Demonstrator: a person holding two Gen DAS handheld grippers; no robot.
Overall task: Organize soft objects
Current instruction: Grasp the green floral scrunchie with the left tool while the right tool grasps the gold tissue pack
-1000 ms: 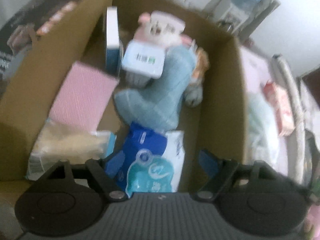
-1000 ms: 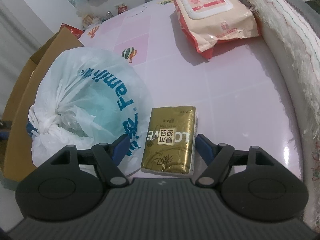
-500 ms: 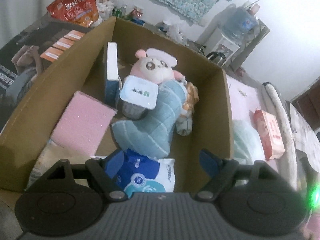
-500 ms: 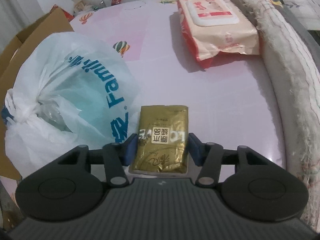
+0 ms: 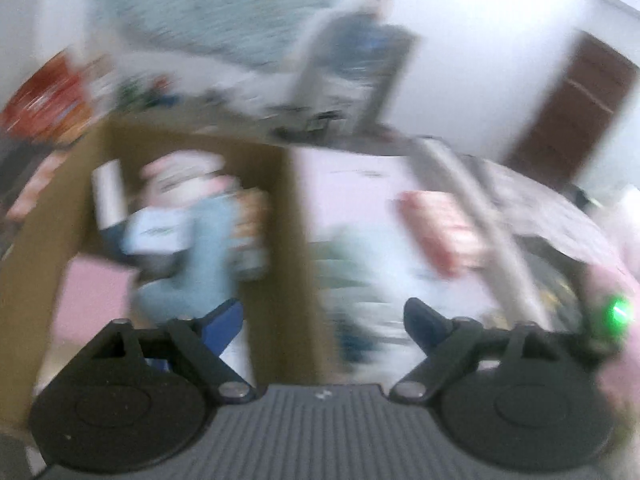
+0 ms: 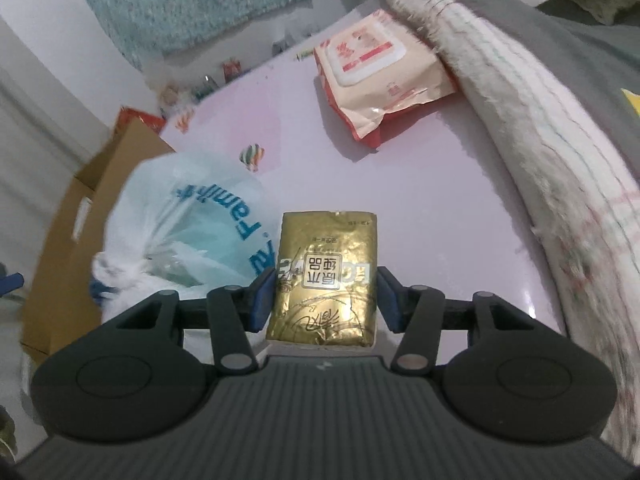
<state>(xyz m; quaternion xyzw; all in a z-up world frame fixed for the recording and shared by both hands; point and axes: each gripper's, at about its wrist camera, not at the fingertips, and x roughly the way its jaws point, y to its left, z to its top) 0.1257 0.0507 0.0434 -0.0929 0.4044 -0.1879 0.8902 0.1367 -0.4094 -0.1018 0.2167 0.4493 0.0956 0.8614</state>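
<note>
- Right gripper (image 6: 325, 300): jaws just closed in, blue pads now pinching the gold tissue pack (image 6: 326, 280) on both long sides. Pack looks lifted off the pink tabletop (image 6: 420, 200); contact underneath not visible.
- Tied white plastic bag (image 6: 188, 240) with blue lettering sits just left of the pack, at the tabletop's left edge.
- Cardboard box (image 6: 68, 240) stands beside that left edge, past the bag.
- Peach wet-wipes pack (image 6: 380, 76) lies near the far right of the tabletop, next to a rolled white blanket (image 6: 540, 140) running along the right edge.
- Left gripper (image 5: 323, 318): fingers spread wide, just opened further, nothing between them. Frame heavily motion-blurred.
- Left view, as far as the blur allows: open cardboard box (image 5: 290, 216) on the left holding a light-blue soft item (image 5: 200, 256), a pink-and-white plush (image 5: 180, 176), a pink flat piece (image 5: 88, 300). Exact arrangement can't be told.
- Same view: pink tabletop (image 5: 352, 200) to the right of the box wall, wet-wipes pack (image 5: 440, 232) on it.
</note>
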